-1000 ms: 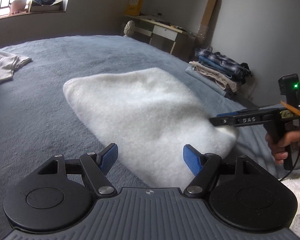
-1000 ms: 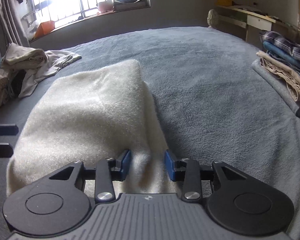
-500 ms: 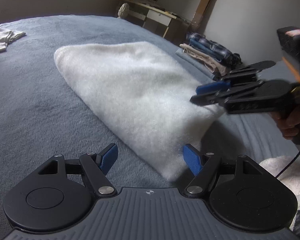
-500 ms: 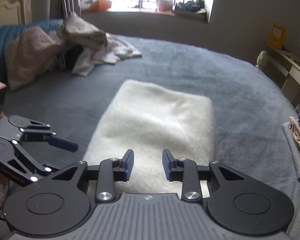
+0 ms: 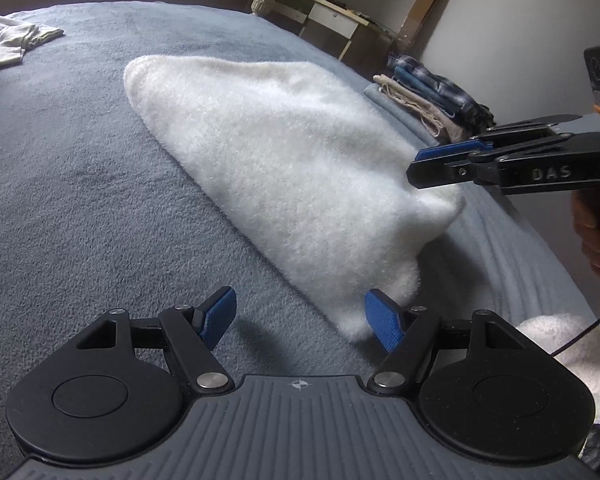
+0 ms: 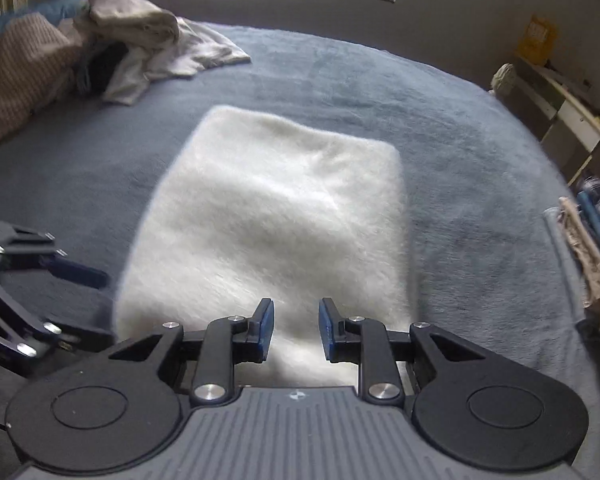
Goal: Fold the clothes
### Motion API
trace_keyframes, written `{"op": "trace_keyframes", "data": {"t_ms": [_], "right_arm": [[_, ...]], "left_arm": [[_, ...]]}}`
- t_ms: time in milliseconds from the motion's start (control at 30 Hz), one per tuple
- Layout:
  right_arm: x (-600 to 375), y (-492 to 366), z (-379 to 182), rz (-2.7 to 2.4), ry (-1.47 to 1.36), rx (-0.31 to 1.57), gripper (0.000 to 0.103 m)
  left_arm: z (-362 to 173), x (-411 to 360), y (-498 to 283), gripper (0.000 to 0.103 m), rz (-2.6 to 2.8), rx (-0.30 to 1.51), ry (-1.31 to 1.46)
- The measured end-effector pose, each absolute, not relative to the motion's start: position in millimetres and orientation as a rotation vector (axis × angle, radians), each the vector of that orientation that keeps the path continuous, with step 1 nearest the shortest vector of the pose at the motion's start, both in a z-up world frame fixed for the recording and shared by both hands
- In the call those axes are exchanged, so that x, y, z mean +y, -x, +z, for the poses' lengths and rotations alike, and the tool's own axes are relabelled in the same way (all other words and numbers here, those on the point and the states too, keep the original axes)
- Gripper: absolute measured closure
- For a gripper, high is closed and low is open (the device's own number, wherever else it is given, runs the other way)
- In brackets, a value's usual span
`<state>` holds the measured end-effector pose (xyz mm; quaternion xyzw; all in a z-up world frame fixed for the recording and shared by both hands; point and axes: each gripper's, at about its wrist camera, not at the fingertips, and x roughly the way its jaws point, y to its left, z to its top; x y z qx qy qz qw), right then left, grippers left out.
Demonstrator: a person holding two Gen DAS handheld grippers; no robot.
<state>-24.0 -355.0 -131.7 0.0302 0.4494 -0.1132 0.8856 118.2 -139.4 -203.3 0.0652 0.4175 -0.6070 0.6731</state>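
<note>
The white fleece garment [image 5: 292, 184] lay folded flat on the grey-blue bed cover [image 5: 72, 200], with its near corner just ahead of the left gripper [image 5: 300, 314]. That gripper's jaws stood wide apart, empty, the garment's corner touching or just beside the blue pad on the garment's side; the other pad sat over bare cover. The right gripper [image 6: 296, 328] hovered over the garment's near edge, jaws parted by a narrow gap and holding nothing; in the left wrist view it [image 5: 440, 160] appeared from the side above the garment's near right corner, apart from the cloth. Compared with 1.0 s ago, the right jaws no longer pinched the fleece edge; they had let go and lifted clear. Compared with 0.5 s ago, both views showed much the same arrangement, the left jaws equally wide. The garment looked fuzzy, off-white, a rough rectangle with soft rounded edges and one shallow crease across its middle [image 6: 268, 216]. Loose clothes [image 6: 140, 40] lay beyond the garment; a folded stack [image 5: 432, 96] lay beside it near the bed's edge.
</note>
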Motion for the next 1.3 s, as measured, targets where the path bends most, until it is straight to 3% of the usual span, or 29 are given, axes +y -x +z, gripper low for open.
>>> {"op": "trace_keyframes", "data": {"t_ms": [67, 200, 467, 667, 967, 1133, 1300], "right_arm": [[-349.4, 14.0, -134.7, -0.171, -0.120, 0.953, 0.078], [-352.1, -2.9, -193.0, -0.186, -0.120, 1.067, 0.079], [-350.1, 5.9, -147.3, -0.184, -0.239, 1.026, 0.078], [-337.2, -2.3, -195.3, -0.183, -0.199, 1.112, 0.079], [-357.0, -20.5, -124.8, -0.222, -0.240, 1.023, 0.078], [-358.8, -52.6, -185.2, -0.257, -0.104, 1.113, 0.080], [-359.4, -64.4, -176.6, -0.276, -0.111, 1.140, 0.079]], "left_arm": [[-204.7, -139.2, -118.3, 0.031, -1.361, 0.948, -0.150], [-206.8, -140.9, -116.9, 0.031, -1.355, 0.963, -0.166], [-207.0, -130.2, -117.9, 0.031, -1.350, 0.964, -0.148], [-204.0, -126.3, -135.3, 0.031, -1.309, 0.979, -0.053], [-215.0, -139.1, -142.4, 0.029, -1.287, 1.012, 0.081], [-223.5, -141.0, -141.0, 0.028, -1.252, 1.033, 0.104], [-223.0, -140.5, -143.5, 0.026, -1.255, 1.045, 0.136]]}}
